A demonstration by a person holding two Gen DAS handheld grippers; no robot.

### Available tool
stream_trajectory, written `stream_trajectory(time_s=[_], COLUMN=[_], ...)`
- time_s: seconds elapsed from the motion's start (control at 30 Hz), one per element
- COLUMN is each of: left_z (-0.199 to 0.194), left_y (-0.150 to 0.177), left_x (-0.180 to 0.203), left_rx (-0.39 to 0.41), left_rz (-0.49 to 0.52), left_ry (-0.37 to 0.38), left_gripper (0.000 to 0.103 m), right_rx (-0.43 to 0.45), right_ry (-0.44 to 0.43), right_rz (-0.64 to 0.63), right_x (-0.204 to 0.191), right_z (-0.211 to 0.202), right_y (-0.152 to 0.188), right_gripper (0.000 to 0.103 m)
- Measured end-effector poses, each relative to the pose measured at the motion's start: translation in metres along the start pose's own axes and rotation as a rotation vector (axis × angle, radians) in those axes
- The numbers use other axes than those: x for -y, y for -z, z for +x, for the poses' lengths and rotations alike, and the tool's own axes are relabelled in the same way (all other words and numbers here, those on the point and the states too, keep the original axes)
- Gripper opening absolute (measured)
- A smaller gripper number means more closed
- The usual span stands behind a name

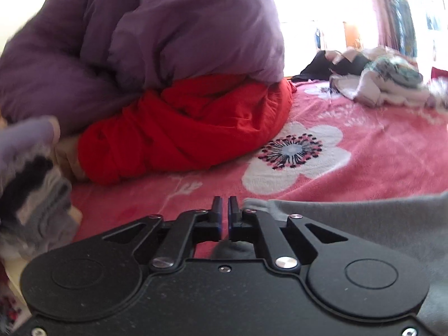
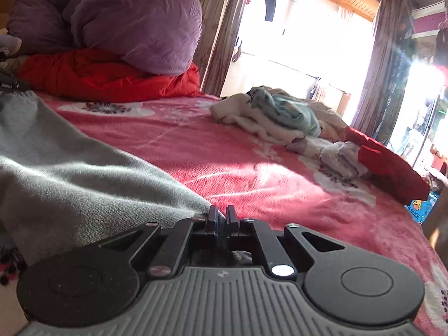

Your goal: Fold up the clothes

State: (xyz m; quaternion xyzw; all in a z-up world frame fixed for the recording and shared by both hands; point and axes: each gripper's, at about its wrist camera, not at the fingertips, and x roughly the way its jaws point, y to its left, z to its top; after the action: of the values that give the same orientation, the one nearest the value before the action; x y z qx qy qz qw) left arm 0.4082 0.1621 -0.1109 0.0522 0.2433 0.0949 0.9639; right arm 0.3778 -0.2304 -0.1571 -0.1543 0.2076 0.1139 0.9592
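Grey knit cloth point(image 2: 72, 168) lies on the pink flowered bed point(image 2: 224, 151), stretched between my two tools along the bed's near edge. My right tool point(image 2: 222, 215) has its fingers together with a corner of the cloth pinched between them; the cloth runs off to its left. My left tool point(image 1: 224, 208) is closed too, the cloth lying at its right (whether it grips any, I cannot tell). Both tools sit equally near. Unfolded clothes point(image 2: 282, 117) wait toward the far edge.

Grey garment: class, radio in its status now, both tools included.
Left tool shut, beside grey garment. Right tool shut on garment edge. Pink blanket ahead bare; clothes pile well off.
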Motion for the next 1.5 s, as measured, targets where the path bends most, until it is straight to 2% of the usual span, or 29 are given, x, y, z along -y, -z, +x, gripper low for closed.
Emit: stream_trajectory(time_s=[0.07, 0.2, 0.23, 0.3, 0.33, 0.4, 0.43, 0.47, 0.5, 0.57, 0.6, 0.63, 0.67, 0.8, 0.9, 1.0, 1.07, 1.1, 1.13, 1.2, 1.33, 1.4, 1.47, 1.5], left_z=[-0.003, -0.006, -0.005, -0.003, 0.0, 0.004, 0.004, 0.0, -0.006, -0.033, -0.04, -0.039, -0.037, 0.004, 0.006, 0.005, 0.005, 0.005, 0.004, 0.009, 0.008, 0.009, 0.008, 0.008], left_y=[0.001, 0.005, 0.007, 0.011, 0.014, 0.016, 0.016, 0.012, 0.008, -0.003, -0.007, -0.009, -0.009, 0.024, 0.021, 0.023, 0.023, 0.024, 0.022, 0.024, 0.022, 0.023, 0.023, 0.023], left_x=[-0.02, -0.051, -0.053, -0.053, -0.049, -0.036, -0.029, -0.023, -0.017, -0.018, -0.02, -0.02, -0.019, -0.014, -0.024, -0.025, -0.026, -0.027, -0.028, -0.026, -0.025, -0.024, -0.024, -0.023], left_rx=[-0.014, -0.05, -0.067, -0.098, -0.118, -0.126, -0.119, -0.083, -0.044, 0.158, 0.206, 0.191, 0.174, -0.067, -0.071, -0.066, -0.062, -0.06, -0.062, -0.068, -0.066, -0.066, -0.065, -0.064], left_rz=[-0.129, -0.368, -0.394, -0.422, -0.409, -0.335, -0.288, -0.245, -0.205, -0.235, -0.259, -0.257, -0.253, -0.185, -0.255, -0.269, -0.278, -0.283, -0.289, -0.299, -0.304, -0.304, -0.297, -0.294], left_ry=[0.042, 0.159, 0.198, 0.251, 0.257, 0.25, 0.239, 0.229, 0.221, 0.271, 0.293, 0.281, 0.267, 0.129, 0.177, 0.185, 0.19, 0.193, 0.195, 0.191, 0.181, 0.18, 0.179, 0.179], left_gripper=[0.027, 0.041, 0.047, 0.049, 0.049, 0.03, 0.026, 0.019, 0.018, 0.017, 0.017, 0.016, 0.016, 0.017, 0.018, 0.018, 0.018, 0.018, 0.018, 0.018, 0.018, 0.018, 0.018, 0.018], right_rx=[-0.006, -0.017, -0.022, -0.035, -0.044, -0.04, -0.035, -0.029, -0.023, -0.012, -0.006, -0.004, -0.013, -0.069, -0.053, -0.009, 0.021, 0.033, 0.045, 0.06, 0.02, 0.001, -0.017, -0.023], right_ry=[-0.012, -0.058, -0.072, -0.098, -0.11, -0.113, -0.101, -0.089, -0.076, -0.052, -0.039, -0.022, 0.008, 0.016, 0.033, -0.013, -0.068, -0.106, -0.126, -0.153, -0.27, -0.321, -0.324, -0.332], right_rz=[0.031, 0.152, 0.172, 0.21, 0.225, 0.242, 0.242, 0.241, 0.241, 0.24, 0.239, 0.25, 0.268, 0.327, 0.302, 0.369, 0.424, 0.449, 0.473, 0.523, 0.638, 0.604, 0.55, 0.528], right_x=[0.002, 0.015, 0.017, 0.022, 0.024, 0.026, 0.026, 0.026, 0.026, 0.027, 0.027, 0.028, 0.031, 0.045, 0.043, 0.051, 0.061, 0.067, 0.073, 0.085, 0.104, 0.099, 0.088, 0.083], right_z=[0.0, -0.001, -0.001, 0.0, 0.001, 0.0, -0.001, -0.003, -0.004, -0.007, -0.008, -0.009, -0.008, -0.001, -0.006, -0.014, -0.019, -0.021, -0.023, -0.026, -0.018, -0.015, -0.012, -0.012], right_y=[0.0, 0.002, 0.003, 0.005, 0.007, 0.009, 0.009, 0.009, 0.009, 0.009, 0.009, 0.01, 0.013, 0.027, 0.024, 0.021, 0.018, 0.016, 0.016, 0.017, 0.027, 0.028, 0.027, 0.028], right_gripper=[0.012, 0.017, 0.02, 0.02, 0.02, 0.02, 0.017, 0.015, 0.01, 0.007, 0.005, 0.001, 0.001, 0.001, 0.001, 0.006, 0.02, 0.04, 0.055, 0.059, 0.064, 0.064, 0.064, 0.06])
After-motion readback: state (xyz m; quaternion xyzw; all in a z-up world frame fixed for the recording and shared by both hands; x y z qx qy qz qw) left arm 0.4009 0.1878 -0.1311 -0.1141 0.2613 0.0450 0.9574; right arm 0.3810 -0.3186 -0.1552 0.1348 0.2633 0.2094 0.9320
